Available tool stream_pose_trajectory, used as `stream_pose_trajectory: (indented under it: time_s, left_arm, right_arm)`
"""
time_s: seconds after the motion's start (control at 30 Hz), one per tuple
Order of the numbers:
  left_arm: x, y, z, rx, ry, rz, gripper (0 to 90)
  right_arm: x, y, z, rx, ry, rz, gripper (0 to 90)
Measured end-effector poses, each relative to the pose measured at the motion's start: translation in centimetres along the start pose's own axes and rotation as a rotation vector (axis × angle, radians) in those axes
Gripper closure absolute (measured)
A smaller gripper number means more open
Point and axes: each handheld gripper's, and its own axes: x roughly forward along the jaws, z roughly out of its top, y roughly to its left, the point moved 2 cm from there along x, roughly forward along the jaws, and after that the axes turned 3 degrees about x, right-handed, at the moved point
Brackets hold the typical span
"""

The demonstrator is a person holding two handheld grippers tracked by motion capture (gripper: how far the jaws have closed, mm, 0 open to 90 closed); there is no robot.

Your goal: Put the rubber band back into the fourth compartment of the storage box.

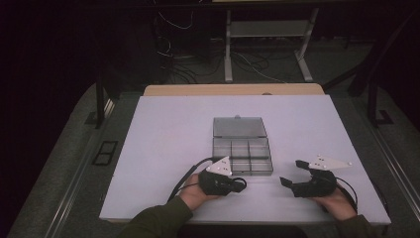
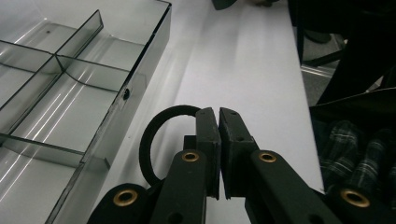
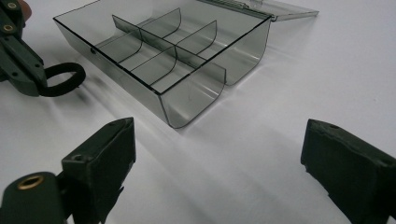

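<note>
left claw (image 2: 218,116) pinches a black ring (image 2: 156,135) just beside the open clear box (image 1: 242,148) on the white surface (image 1: 163,139); right claw (image 3: 219,154) is spread, empty, near the box

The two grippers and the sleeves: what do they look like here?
Both are black handheld tools. The left gripper and right gripper each carry a pale grey three-cornered plate on top and trail a black cable. Up close, the jaws are flat black blocks on black link arms with brass-coloured rivets. The sleeves are dark olive green.
</note>
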Motion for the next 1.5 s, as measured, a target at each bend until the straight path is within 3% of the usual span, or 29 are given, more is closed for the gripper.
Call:
stream_pose_trajectory:
  time_s: [0.23, 0.83, 1.5]
  left_arm:
    - [-0.7, -0.1, 0.2, -0.002, -0.023, -0.016, 86.0]
    - [-2.6, 0.7, 1.0, -0.034, -0.079, -0.003, 85.9]
    - [-4.1, 3.0, 3.1, -0.015, -0.101, 0.03, 85.9]
  right_arm:
    - [0.0, 0.0, 0.0, 0.002, 0.0, 0.0, 9.9]
    - [0.0, 0.0, 0.0, 0.003, 0.001, -0.003, 10.0]
    - [0.1, 0.0, 0.0, 0.007, 0.003, -0.006, 9.9]
